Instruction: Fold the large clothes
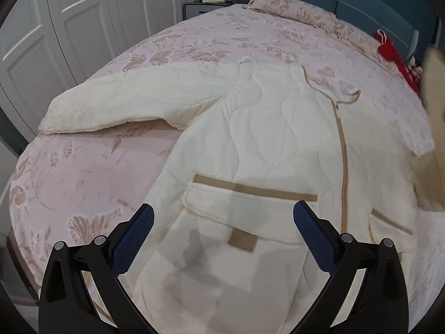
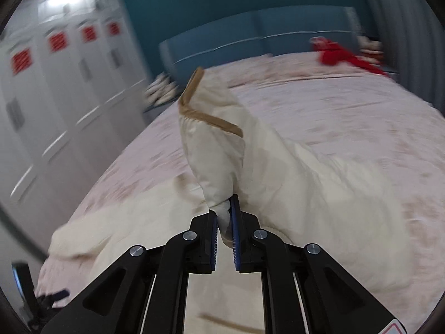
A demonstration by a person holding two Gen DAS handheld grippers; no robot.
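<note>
Jacket: a cream quilted jacket (image 1: 267,128) lies front-up on the bed (image 1: 83,172), its tan zip (image 1: 343,150) running away from the left wrist camera toward the collar.
Long axis: hem near the left hand-held gripper, collar toward the pillow (image 1: 294,9) end; one sleeve (image 1: 133,105) stretches flat out to the left in the left wrist view.
Right hand-held gripper (image 2: 225,222): jaws pinched narrow on the end of the other sleeve (image 2: 219,150), which stands lifted off the bed with its tan cuff band (image 2: 211,117) uppermost.
Left hand-held gripper (image 1: 222,239): jaws wide, holding nothing, hovering over the pocket (image 1: 250,203) near the hem.
Deciding relation: the lifted sleeve has to cross toward the zip line; the right hand is the one on it, while the left is nearer the hem and the flat sleeve.
Hard to make out: the right wrist view is motion-blurred; the jacket's right edge is cut off in the left view, and a blurred tan shape (image 1: 435,83) there is unreadable.
</note>
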